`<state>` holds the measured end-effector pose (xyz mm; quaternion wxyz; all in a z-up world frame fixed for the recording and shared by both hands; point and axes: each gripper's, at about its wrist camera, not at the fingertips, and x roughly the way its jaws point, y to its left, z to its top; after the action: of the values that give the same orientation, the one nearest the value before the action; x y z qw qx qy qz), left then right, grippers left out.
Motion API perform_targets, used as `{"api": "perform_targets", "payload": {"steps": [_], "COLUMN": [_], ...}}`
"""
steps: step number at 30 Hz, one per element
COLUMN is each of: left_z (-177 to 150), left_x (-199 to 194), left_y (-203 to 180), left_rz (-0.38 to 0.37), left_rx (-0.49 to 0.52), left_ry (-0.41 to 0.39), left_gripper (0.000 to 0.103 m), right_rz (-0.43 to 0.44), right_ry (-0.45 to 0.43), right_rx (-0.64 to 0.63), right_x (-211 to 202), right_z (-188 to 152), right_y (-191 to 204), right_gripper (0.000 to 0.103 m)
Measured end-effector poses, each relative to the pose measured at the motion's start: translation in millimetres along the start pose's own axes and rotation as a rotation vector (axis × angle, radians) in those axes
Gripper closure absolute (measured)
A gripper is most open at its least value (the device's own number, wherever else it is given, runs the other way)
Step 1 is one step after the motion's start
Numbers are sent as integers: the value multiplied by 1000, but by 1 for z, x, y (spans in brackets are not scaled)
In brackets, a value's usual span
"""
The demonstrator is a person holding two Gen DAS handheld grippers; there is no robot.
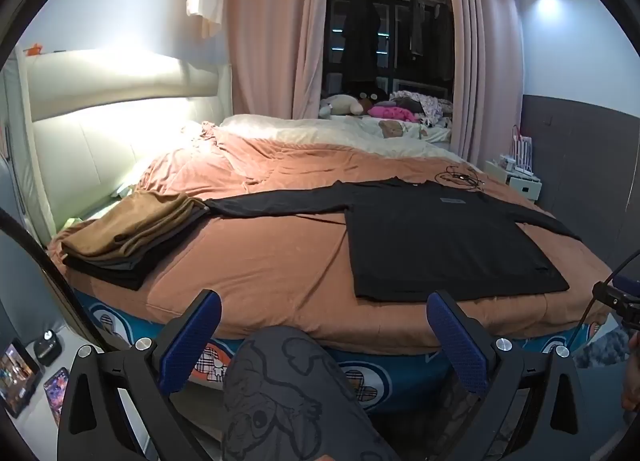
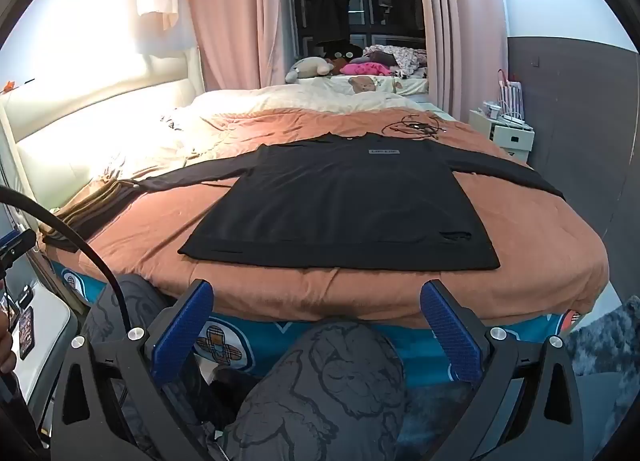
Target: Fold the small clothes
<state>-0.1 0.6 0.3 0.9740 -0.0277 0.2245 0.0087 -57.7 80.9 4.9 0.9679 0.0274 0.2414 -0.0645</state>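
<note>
the left gripper (image 1: 324,335) has its blue-padded fingers (image 1: 190,341) spread wide apart with nothing between them, held short of the bed's near edge and above the person's knee (image 1: 288,377) in grey cartoon-print trousers. the right gripper (image 2: 316,325) is the same: blue fingers (image 2: 450,331) wide apart, empty, hovering over the other knee (image 2: 332,373) just before the foot of the bed.

beyond the fingers, a black long-sleeved shirt (image 1: 440,245) (image 2: 344,205) lies flat and face up on the orange-brown duvet (image 1: 256,257) (image 2: 160,229), its hem toward the grippers and its collar away from them. both sleeves are stretched out sideways, and a small grey label sits on the chest. neither gripper touches it. in the left wrist view the shirt lies ahead and to the right of the fingers; in the right wrist view it lies straight ahead.

the shirt's left-hand sleeve reaches to a stack of folded clothes (image 1: 128,237) (image 2: 86,209) at the left side of the bed, a tan piece on top, grey and black pieces beneath.

past the collar a tangle of dark cables (image 1: 460,177) (image 2: 412,126) rests on the duvet. farther back are cream bedding, plush toys (image 1: 348,103) (image 2: 310,68) and a pink garment by the dark window, with pink curtains (image 1: 272,29) (image 2: 228,13) either side. a white bedside cabinet (image 1: 516,177) (image 2: 506,133) stands to the right of the bed.
</note>
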Motion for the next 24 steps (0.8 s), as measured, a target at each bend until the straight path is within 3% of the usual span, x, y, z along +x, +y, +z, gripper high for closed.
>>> {"api": "perform_targets", "payload": {"steps": [24], "left_z": [3], "left_x": [-10], "left_y": [1], "left_rz": [2], "left_rx": [-1], "left_ry": [-33], "left_gripper": [0], "right_rz": [2], "right_ry": [-9], "right_rx": [4], "right_x": [-1], "right_z": [0], "right_y": [0], "right_gripper": [0]}}
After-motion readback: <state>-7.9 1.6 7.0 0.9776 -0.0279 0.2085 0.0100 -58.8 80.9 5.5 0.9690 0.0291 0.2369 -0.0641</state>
